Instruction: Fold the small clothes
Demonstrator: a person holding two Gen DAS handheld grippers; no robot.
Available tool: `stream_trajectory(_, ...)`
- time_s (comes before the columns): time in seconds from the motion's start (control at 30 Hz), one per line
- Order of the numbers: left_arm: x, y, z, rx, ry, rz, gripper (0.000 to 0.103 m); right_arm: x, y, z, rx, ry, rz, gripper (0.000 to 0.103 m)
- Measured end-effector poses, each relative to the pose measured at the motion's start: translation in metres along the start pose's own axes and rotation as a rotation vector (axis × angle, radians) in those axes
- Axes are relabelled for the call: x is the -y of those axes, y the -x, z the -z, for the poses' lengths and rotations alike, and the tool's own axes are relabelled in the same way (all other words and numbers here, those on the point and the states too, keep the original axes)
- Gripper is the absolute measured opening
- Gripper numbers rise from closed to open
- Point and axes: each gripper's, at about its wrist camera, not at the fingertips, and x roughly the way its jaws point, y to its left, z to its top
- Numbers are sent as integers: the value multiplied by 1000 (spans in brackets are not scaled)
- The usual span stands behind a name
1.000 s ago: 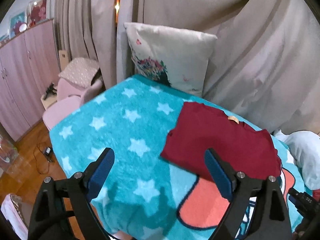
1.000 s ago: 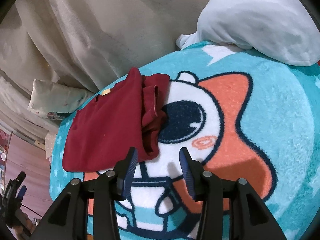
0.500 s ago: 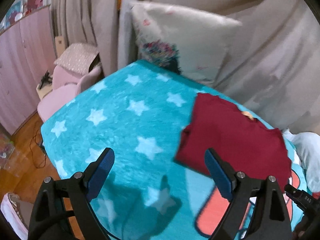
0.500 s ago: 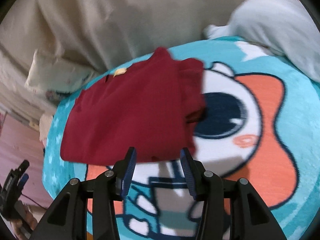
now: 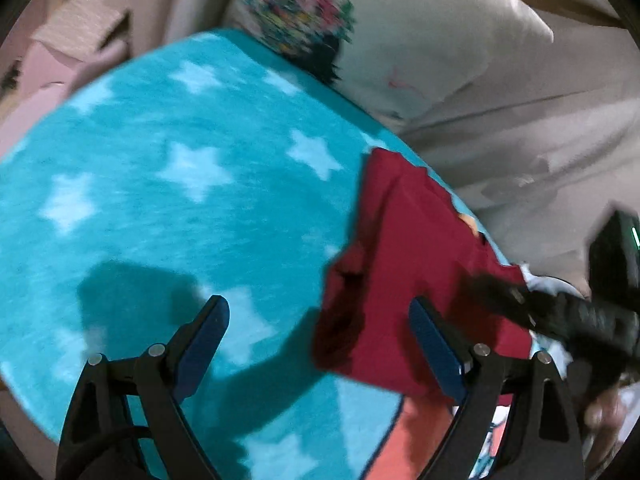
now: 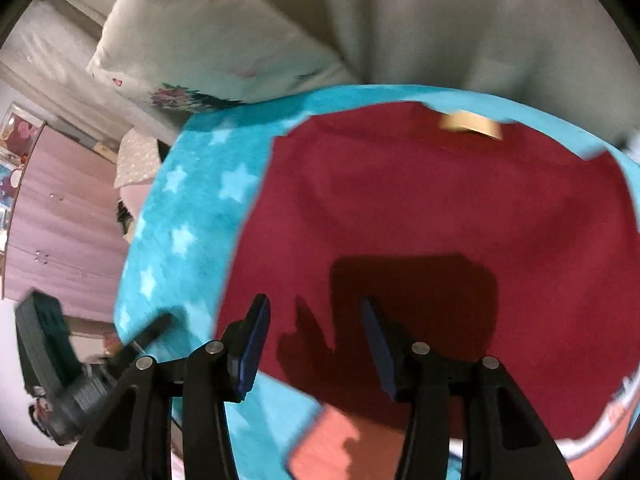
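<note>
Both tongs had swung over the red garment (image 6: pixel 440 208); left tongs (image 5: pixel 318 344) gaped wide, empty; right tongs (image 6: pixel 314 344) were opening, empty; pillow (image 5: pixel 420 40) stood at upper frame on the star blanket (image 5: pixel 160 200).

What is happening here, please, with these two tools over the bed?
A person holds a gripper in each hand above a dark red garment that lies partly folded on a turquoise star blanket. The left gripper is open over the garment's left edge and holds nothing. The right gripper hangs over the near part of the cloth, its jaws opening, with nothing between them. A tan label shows at the far edge. A pillow leans against the curtain behind.
</note>
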Motion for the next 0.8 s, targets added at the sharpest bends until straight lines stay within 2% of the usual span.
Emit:
stream_trajectory(0.1,6,-24,-2,-49,-38,19,91,-25,-35,-30,-55,49,35,56)
stream_trajectory(0.17,6,-39,0,-101,-27,61,79,-35,-52,-39,-80,64,71,58)
stream_trajectory(0.2,5,-45,2,-131,-17,74,53,-38,-63,-45,-105,64,82,58)
stream_trajectory(0.23,5,-55,6,-180,0,95,34,-41,-74,-49,-127,62,100,59)
stream_trajectory(0.3,9,-54,10,-161,-12,93,34,-44,-90,-56,-148,68,141,66)
stream_trajectory(0.37,13,-52,12,-172,-55,84,34,-51,-101,-61,-158,76,177,75)
stream_trajectory(0.4,12,-50,13,-179,-60,81,34,-56,-104,-62,-161,89,202,77)
stream_trajectory(0.57,-19,-22,18,-207,44,111,34,-79,-125,-55,-178,206,363,86)
stream_trajectory(0.7,-42,-3,15,-171,99,77,34,-94,-136,-40,-136,310,495,87)
stream_trajectory(0.8,-52,8,10,-139,136,63,34,-96,-135,-33,-83,310,522,86)
